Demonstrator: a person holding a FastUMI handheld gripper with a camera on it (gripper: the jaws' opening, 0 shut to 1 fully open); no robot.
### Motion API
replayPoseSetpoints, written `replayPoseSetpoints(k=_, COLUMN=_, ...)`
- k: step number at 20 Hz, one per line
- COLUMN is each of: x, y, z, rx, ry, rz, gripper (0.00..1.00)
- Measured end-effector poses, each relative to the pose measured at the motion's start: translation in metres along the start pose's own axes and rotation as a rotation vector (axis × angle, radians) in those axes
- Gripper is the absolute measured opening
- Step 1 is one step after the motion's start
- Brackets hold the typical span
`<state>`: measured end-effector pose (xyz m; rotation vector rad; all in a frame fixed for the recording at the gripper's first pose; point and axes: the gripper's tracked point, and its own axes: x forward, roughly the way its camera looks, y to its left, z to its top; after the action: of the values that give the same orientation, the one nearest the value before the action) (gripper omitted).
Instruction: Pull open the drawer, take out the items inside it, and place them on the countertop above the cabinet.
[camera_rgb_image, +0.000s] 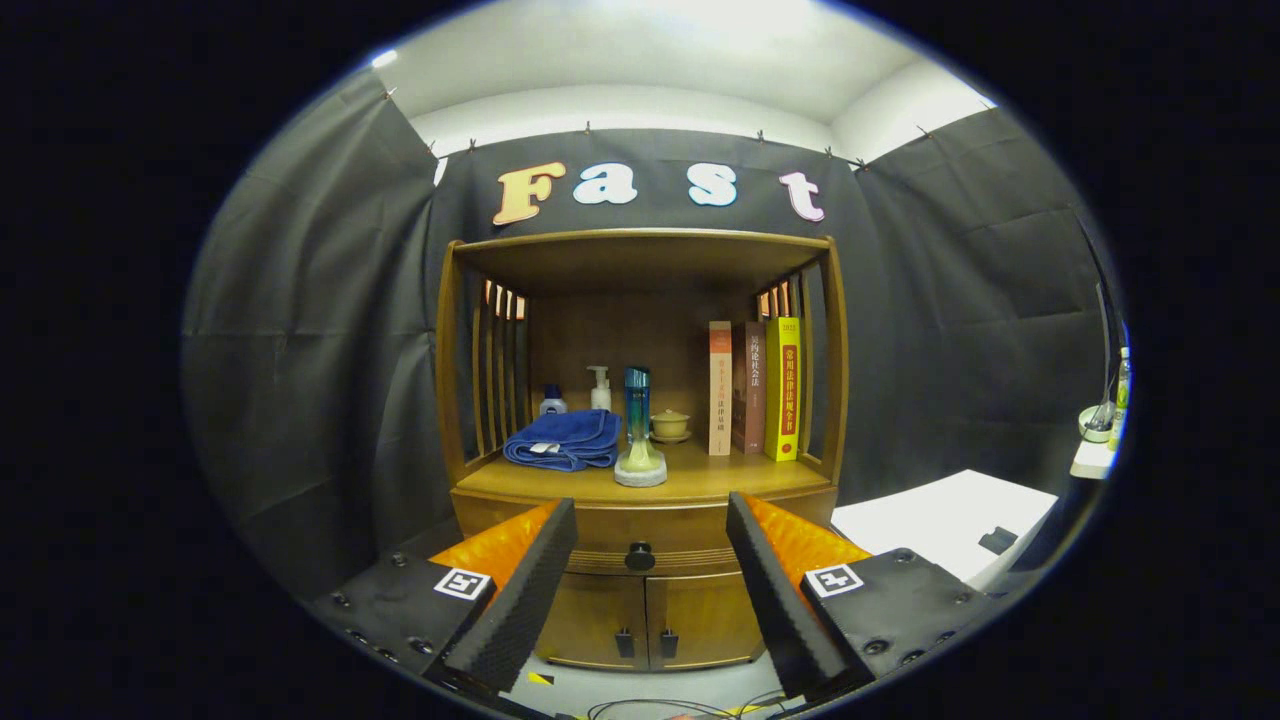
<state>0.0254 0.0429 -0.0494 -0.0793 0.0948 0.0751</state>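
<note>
Wooden drawer (640, 535) closed, knob (640, 556) between spread, empty fingers (520, 600), gripper (650, 590) apart.

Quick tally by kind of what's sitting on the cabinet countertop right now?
Books: 3
Bottles: 3
Towel: 1
Lidded cup: 1
Total: 8
Drawer shut; fingers open, off the knob.

On the shelf you have a folded blue towel (563, 440), a pump bottle (600, 388) and a smaller bottle (552, 401) behind it, a tall blue bottle (638, 415), a small lidded bowl (670, 424), and three upright books (752, 388); a white table (940, 520) stands off to your right
</note>
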Motion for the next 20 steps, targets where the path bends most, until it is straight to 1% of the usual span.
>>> replayPoseSetpoints(k=2, x=-0.008, y=-0.003, z=0.012, rx=0.017, ry=-0.016, rz=0.009, gripper=0.98)
replayPoseSetpoints(k=4, x=-0.017, y=-0.021, z=0.018, rx=0.005, ry=-0.034, rz=-0.018, gripper=0.98)
replayPoseSetpoints(k=9, x=-0.028, y=-0.039, z=0.031, rx=0.015, ry=-0.063, rz=-0.038, gripper=0.99)
replayPoseSetpoints(k=11, x=-0.03, y=-0.041, z=0.036, rx=0.019, ry=-0.08, rz=-0.043, gripper=0.99)
replayPoseSetpoints(k=20, x=-0.03, y=-0.034, z=0.032, rx=0.022, ry=-0.08, rz=-0.03, gripper=0.99)
